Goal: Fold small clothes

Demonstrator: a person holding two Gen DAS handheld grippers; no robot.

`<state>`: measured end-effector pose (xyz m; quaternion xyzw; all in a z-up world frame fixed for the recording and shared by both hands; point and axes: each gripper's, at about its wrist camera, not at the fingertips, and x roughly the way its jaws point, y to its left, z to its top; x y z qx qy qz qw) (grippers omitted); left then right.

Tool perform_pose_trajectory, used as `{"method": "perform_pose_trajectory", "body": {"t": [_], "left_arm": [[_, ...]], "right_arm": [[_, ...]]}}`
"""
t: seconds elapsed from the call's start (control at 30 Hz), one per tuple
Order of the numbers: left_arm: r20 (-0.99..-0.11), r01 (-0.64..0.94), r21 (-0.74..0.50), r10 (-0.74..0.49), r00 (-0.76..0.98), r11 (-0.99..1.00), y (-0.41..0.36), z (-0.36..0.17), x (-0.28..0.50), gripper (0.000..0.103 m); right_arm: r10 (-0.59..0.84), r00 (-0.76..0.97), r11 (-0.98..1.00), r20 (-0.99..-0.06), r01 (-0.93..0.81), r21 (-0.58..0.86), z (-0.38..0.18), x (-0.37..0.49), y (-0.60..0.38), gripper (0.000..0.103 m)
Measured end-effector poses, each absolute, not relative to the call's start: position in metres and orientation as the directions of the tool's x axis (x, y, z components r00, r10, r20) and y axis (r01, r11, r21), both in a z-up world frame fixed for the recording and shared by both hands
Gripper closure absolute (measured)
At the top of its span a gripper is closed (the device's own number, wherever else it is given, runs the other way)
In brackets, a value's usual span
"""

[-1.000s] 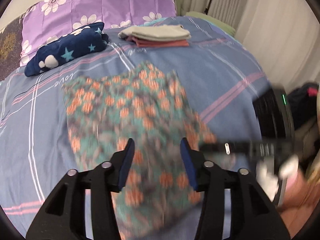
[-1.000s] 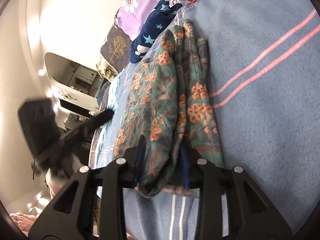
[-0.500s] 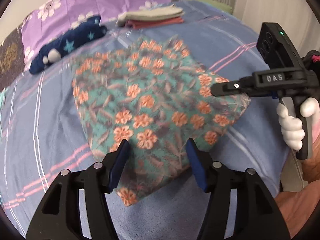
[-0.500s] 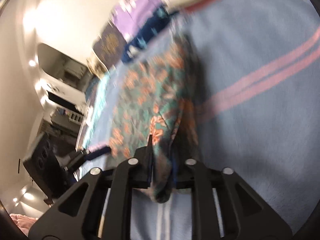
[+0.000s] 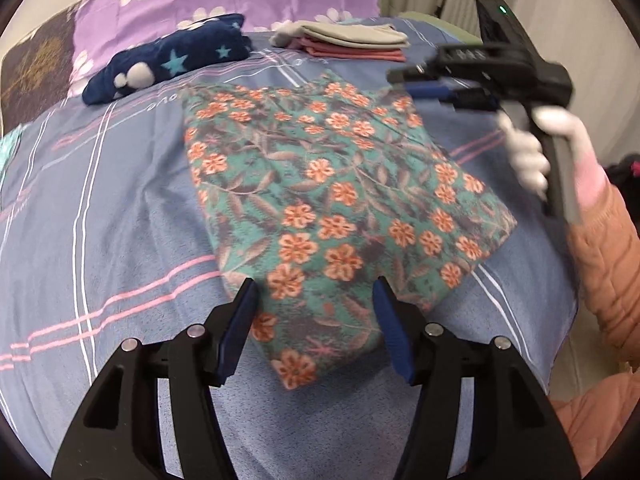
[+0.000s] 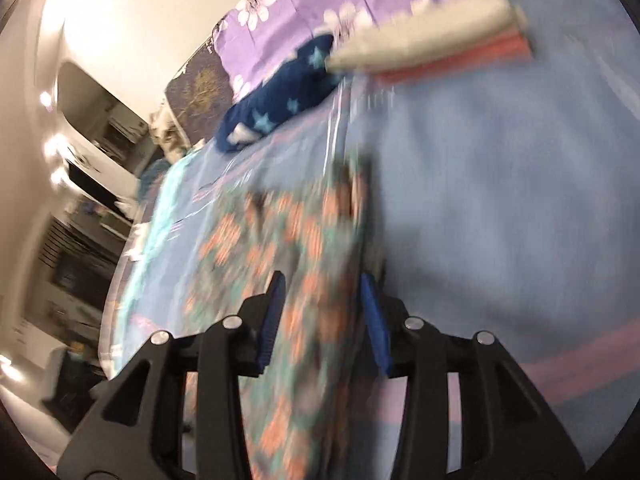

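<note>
A folded floral garment [image 5: 340, 208] lies flat on the blue striped bed [image 5: 100, 216]. The left claw [image 5: 316, 320] hovers over its near corner, jaws apart and gripping nothing. The right claw [image 5: 436, 84], lifted above the garment's far right edge, is opening, nothing between its jaws.

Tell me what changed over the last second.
The right hand-held gripper let go of the floral garment's edge, its jaws opening, and lifted away. The garment now lies folded flat. The left hand-held gripper stayed open above the near corner; the folded pile is unmoved.
</note>
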<state>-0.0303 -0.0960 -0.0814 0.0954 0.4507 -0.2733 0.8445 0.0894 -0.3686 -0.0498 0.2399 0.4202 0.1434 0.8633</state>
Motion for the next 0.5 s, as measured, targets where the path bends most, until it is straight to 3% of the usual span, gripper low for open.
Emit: {"method": "perform_pose_trajectory", "body": {"t": [0.1,0.33,0.4,0.5], "left_arm": [[-0.815,0.539,-0.098,-0.378,0.438,0.836,-0.094,-0.086,-0.027,0.043],[-0.811,0.532,-0.136,-0.403,0.424,0.835,-0.089,-0.091,-0.025,0.043],[-0.809,0.533,-0.145,-0.41,0.421,0.834,-0.089,-0.092,-0.024,0.043],[-0.805,0.536,-0.156,-0.421,0.418,0.83,-0.087,-0.093,-0.023,0.043]], "right_arm": [[0.452,0.59,0.857,-0.669,-0.08,0.508,-0.047,0.125,-0.359,0.071],[0.376,0.519,0.909,-0.767,-0.046,0.414,-0.074,0.173,-0.34,0.072],[0.384,0.515,0.905,-0.766,-0.046,0.423,-0.078,0.177,-0.34,0.097],[0.401,0.618,0.879,-0.676,-0.053,0.473,-0.054,0.162,-0.354,0.1]]}}
